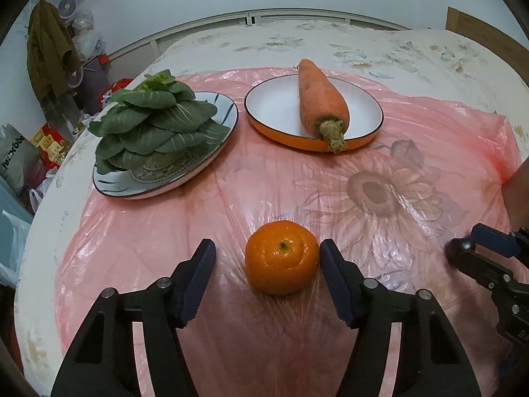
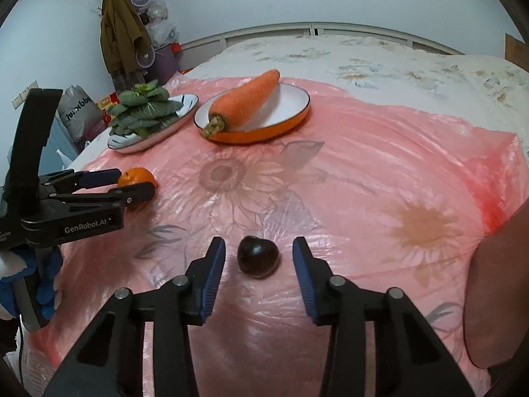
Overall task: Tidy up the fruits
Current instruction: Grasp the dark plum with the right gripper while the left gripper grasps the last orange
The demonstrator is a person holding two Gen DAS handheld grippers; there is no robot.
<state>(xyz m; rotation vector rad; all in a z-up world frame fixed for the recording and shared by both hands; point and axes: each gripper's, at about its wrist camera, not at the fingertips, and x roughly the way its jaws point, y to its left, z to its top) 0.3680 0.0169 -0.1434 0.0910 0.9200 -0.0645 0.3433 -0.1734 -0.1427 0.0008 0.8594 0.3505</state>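
An orange (image 1: 280, 257) (image 2: 139, 177) lies on the pink plastic sheet (image 1: 429, 139) between the fingers of my left gripper (image 1: 266, 248) (image 2: 135, 183). The right pad sits at the fruit's skin, while a gap shows on the left side, so the jaws stand open around it. A small dark round fruit (image 2: 258, 256) lies between the fingers of my right gripper (image 2: 259, 248), with a gap on each side, so this gripper is open too. In the left wrist view the right gripper (image 1: 464, 241) shows at the right edge.
At the back, a carrot (image 1: 320, 96) lies on a white plate with an orange rim (image 1: 274, 106). Left of it, leafy greens (image 1: 155, 122) sit on a patterned plate (image 1: 211, 152). The sheet covers a floral bed. A person's arm (image 2: 496, 281) is at the right.
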